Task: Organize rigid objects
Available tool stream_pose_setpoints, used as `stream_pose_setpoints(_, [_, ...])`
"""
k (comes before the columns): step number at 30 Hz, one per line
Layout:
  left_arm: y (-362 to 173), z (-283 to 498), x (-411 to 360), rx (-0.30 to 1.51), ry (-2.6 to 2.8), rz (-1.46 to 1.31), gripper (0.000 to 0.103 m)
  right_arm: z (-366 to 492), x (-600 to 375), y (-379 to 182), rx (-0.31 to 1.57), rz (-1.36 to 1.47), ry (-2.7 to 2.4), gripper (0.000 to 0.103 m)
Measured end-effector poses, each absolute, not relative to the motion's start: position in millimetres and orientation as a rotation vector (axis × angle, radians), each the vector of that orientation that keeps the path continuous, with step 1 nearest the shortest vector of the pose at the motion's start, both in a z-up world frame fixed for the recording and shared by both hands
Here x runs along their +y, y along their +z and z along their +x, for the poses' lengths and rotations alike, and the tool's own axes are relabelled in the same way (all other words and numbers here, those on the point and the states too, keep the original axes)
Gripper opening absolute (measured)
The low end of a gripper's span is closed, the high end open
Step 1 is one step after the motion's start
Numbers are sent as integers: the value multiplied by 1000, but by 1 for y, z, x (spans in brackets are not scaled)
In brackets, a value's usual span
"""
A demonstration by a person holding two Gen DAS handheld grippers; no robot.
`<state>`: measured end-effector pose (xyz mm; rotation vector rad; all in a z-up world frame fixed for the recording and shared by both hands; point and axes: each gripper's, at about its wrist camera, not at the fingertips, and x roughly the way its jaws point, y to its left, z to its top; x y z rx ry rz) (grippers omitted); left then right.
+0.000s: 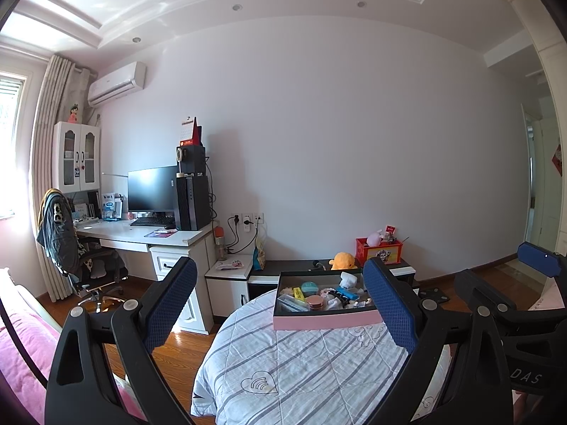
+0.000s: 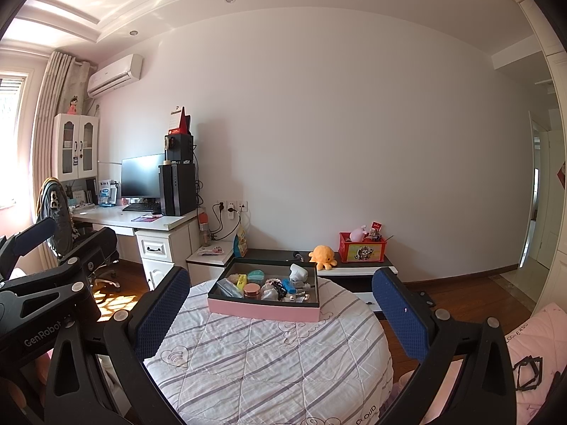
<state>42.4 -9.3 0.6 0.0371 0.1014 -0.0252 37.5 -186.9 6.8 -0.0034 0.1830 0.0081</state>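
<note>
A pink-sided box (image 1: 324, 319) (image 2: 262, 310) with a dark rim sits on the far part of a round surface covered by a striped quilt (image 1: 301, 364) (image 2: 269, 354). Inside lie several small items: a round pink-lidded jar (image 2: 252, 289), a teal case (image 2: 256, 276), a blue piece (image 2: 288, 286), a white device (image 2: 298, 273) and a yellow item (image 1: 298, 294). My left gripper (image 1: 280, 304) is open, held above the near part of the quilt, short of the box. My right gripper (image 2: 280, 310) is open too, with nothing between its blue pads.
Behind the box runs a low dark cabinet (image 2: 354, 265) with an orange plush (image 2: 322, 256) and a red toy crate (image 2: 361, 249). A white desk (image 2: 141, 219) with monitor and computer tower, and an office chair (image 1: 85, 258), stand at left. Wood floor surrounds the quilt; pink bedding (image 1: 32, 357) lies at left.
</note>
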Motion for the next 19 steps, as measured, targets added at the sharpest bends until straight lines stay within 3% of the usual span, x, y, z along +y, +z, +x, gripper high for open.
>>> stream_pose_setpoints(19, [0, 43, -6, 101, -11, 34, 101, 37, -185, 5, 186, -3, 12, 103])
